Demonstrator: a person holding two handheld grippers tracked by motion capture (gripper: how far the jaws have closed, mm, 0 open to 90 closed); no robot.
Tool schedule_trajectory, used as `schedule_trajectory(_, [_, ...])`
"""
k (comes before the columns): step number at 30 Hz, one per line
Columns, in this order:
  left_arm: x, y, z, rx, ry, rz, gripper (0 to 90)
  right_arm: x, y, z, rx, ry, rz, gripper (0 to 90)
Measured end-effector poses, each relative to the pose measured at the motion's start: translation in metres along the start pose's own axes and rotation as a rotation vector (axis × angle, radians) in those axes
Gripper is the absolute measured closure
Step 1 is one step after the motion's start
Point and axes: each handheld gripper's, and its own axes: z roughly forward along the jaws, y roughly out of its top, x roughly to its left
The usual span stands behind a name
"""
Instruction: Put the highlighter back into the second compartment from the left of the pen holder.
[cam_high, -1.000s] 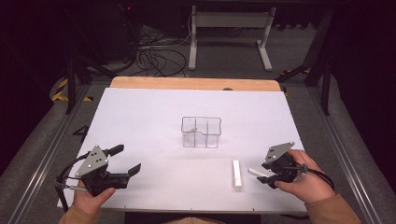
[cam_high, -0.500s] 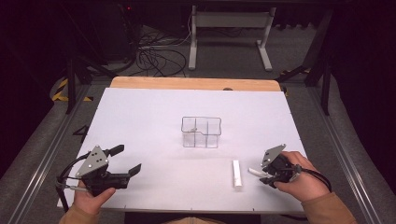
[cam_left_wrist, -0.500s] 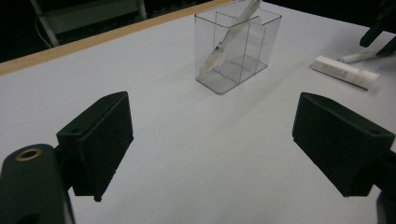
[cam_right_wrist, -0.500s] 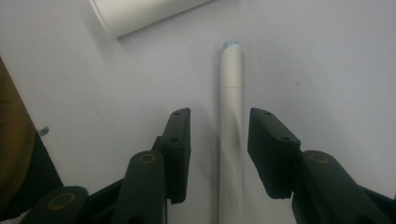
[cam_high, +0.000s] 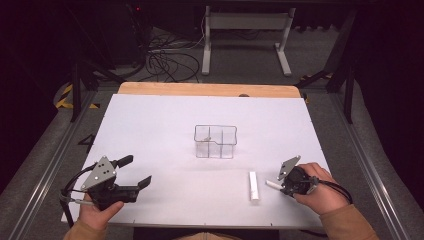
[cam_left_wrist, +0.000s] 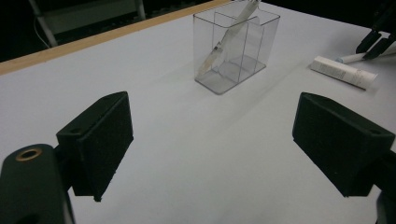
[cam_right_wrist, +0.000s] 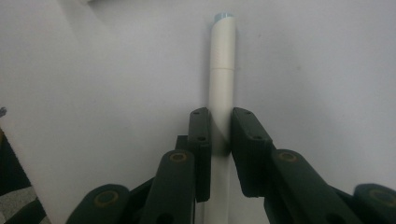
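A white pen (cam_right_wrist: 222, 70) lies on the white table (cam_high: 165, 125) at the front right. My right gripper (cam_right_wrist: 220, 126) is shut on its rear half, and its jaws have just been closing with the pen between them. The pen (cam_high: 272, 184) points left from that gripper (cam_high: 284, 185). A white tube (cam_high: 254, 186) lies just left of the pen tip. Mid-table stands a clear divided box (cam_high: 215, 141) with a slim pale item (cam_left_wrist: 229, 39) leaning inside. My left gripper (cam_high: 137, 170) rests open at the front left, with nothing between its pads (cam_left_wrist: 98, 140).
A wooden strip (cam_high: 210, 89) edges the table's far side. Beyond it are a metal stand (cam_high: 245, 30) and loose cables (cam_high: 170, 60) on the dark floor. Metal rails run along both sides of the table.
The right gripper's jaws have closed onto the white pen, and the hand has shifted slightly toward the front edge. The left gripper has stayed put.
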Motion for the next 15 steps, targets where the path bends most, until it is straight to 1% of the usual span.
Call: schedule_trajectory(15, [0.0000,-0.0001,-0.0002,0.000,0.002,0.004,13.2,0.0010,0.0002,0.0012,0.003,-0.004,0.005,79.0])
